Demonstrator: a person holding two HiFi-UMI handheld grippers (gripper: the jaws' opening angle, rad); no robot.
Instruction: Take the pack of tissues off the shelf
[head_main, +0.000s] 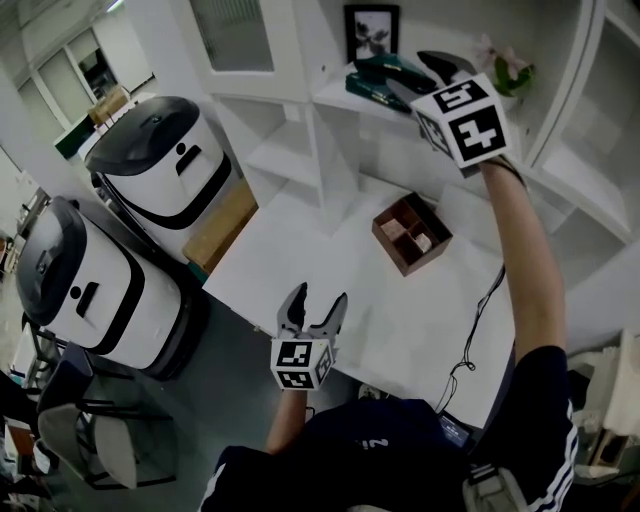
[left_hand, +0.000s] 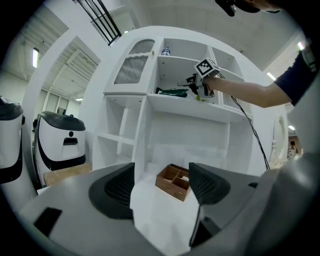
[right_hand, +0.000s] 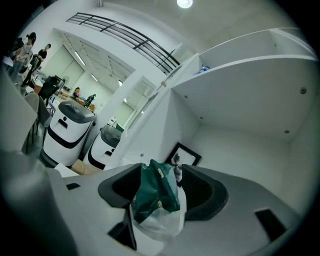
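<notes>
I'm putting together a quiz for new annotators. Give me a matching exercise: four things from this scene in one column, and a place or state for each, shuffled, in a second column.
1. pack of tissues
2. wooden box
3. framed picture
4. left gripper

A. on the white table
B. open, nothing between its fingers
C. between the fingers of the right gripper
D. standing at the back of the shelf

Pairs: 1-C, 2-A, 3-D, 4-B
</notes>
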